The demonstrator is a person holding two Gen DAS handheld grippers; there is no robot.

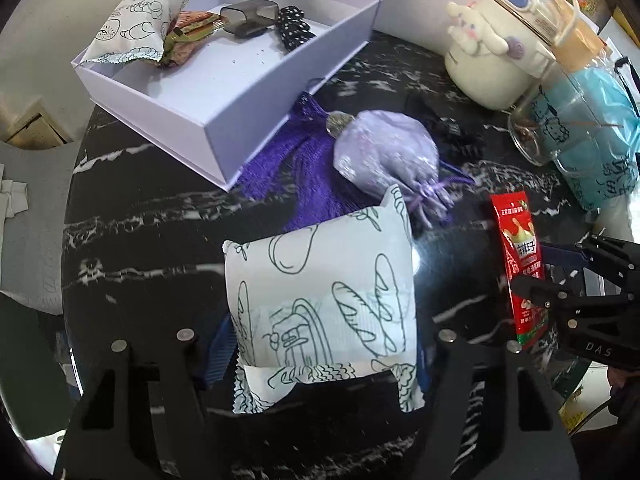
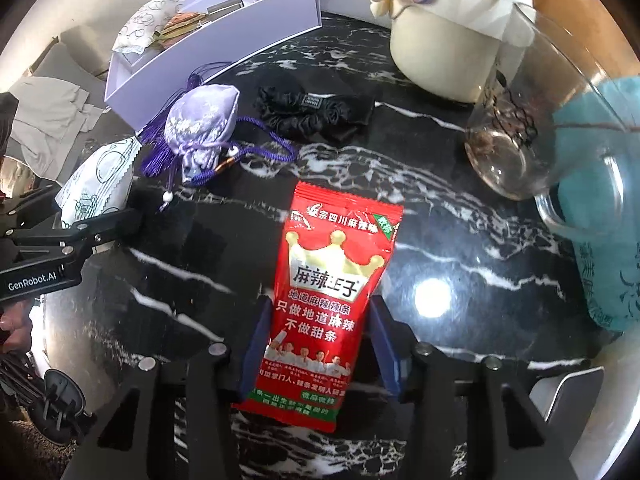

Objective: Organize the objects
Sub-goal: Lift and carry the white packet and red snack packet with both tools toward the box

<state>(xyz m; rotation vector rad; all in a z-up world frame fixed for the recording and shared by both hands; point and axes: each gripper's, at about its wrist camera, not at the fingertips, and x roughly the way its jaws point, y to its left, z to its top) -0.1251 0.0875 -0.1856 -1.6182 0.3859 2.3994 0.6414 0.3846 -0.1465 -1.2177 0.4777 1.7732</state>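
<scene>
1. The left gripper [image 1: 322,354] is clamped on a white bread-print snack packet [image 1: 320,300], its blue pads pressed against both sides, low over the black marble table [image 1: 140,240].
2. The right gripper [image 2: 316,354] has a red spicy-snack packet [image 2: 330,300] between its blue pads; the packet's sides look close to both pads, though firm contact cannot be confirmed.
3. Just beyond, a lilac satin sachet [image 1: 386,152] with a purple tassel [image 1: 304,168] lies on the table beside the box, near a black scrunchie [image 2: 316,112].
4. Farther back, an open lavender box [image 1: 224,80] holds another bread-print packet [image 1: 136,24], a smoky plastic case [image 1: 250,16] and a polka-dot scrunchie [image 1: 294,28].
5. At far right stand a cream character bottle [image 1: 492,60] and a glass mug [image 1: 560,128].
</scene>
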